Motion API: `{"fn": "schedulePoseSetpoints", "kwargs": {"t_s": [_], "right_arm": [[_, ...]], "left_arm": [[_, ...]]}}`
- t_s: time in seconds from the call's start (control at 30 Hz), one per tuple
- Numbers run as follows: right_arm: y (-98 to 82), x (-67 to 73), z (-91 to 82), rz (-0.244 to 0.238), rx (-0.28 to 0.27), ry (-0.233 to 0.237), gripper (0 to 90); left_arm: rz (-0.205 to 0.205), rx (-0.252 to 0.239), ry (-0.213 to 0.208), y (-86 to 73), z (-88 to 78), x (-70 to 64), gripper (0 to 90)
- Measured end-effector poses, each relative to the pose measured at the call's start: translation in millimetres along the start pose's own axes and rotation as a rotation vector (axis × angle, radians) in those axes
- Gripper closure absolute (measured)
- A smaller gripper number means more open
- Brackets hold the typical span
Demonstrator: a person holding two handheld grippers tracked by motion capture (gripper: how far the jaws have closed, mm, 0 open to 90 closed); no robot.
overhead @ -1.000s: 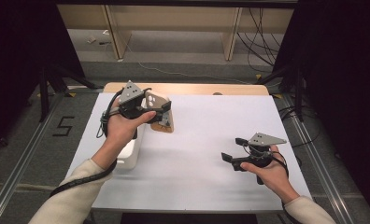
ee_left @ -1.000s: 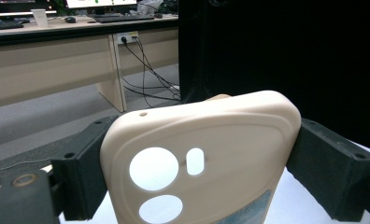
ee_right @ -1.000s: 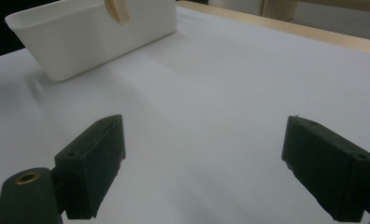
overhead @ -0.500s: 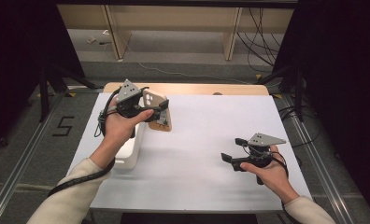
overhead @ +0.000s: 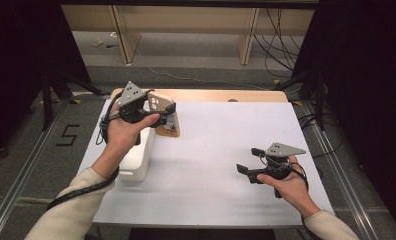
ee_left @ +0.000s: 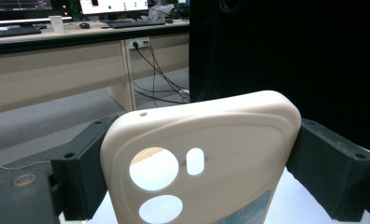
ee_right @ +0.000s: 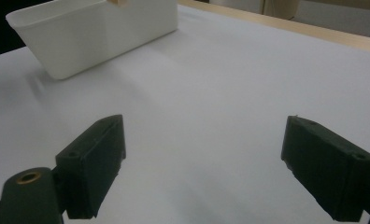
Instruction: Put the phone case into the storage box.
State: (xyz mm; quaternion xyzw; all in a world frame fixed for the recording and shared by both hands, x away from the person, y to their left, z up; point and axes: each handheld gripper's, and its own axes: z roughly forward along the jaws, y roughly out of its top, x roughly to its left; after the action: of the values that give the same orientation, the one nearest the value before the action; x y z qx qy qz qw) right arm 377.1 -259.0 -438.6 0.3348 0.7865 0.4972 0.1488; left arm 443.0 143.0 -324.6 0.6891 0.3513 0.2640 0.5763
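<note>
Left claw (overhead: 165, 111): pinching a phone case by its two long edges; in the left gripper view both black jaws press flat against the sides of the case.
Phone case (ee_left: 197, 158): cream-coloured, rounded corners, two round cut-outs and one small oblong cut-out near its upper end; a patterned patch shows at its lower right edge. In the high view the case (overhead: 162, 112) is held clear of the tabletop, near the far left part of the sheet, beside the far end of the bin.
Left hand (overhead: 123, 131): wrapped around the gripper body, forearm in a light sleeve coming in from the bottom left; a black cable trails along the arm.
Right claw (overhead: 250, 161): spread wide, nothing between the jaws; the right gripper view shows bare white surface between and ahead of the jaws (ee_right: 202, 172).
Right hand (overhead: 286, 182): low over the right part of the tabletop, well apart from the left hand.
Bin (overhead: 138, 157): white, rectangular, open top, on the left part of the sheet, partly under the left forearm; the right gripper view shows its side wall (ee_right: 103, 35) farther off.
Tabletop (overhead: 221, 150): covered with a white sheet; a wooden edge shows along the far side.
</note>
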Motion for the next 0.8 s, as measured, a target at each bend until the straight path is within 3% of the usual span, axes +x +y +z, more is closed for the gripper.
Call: {"fn": "schedulePoseSetpoints", "kwargs": {"t_s": [0.8], "right_arm": [[0.0,0.0,0.1,0.0,0.002,-0.001,14.7]], "left_arm": [[-0.01,-0.004,0.042,1.7,-11.4,16.4,12.6]]}}
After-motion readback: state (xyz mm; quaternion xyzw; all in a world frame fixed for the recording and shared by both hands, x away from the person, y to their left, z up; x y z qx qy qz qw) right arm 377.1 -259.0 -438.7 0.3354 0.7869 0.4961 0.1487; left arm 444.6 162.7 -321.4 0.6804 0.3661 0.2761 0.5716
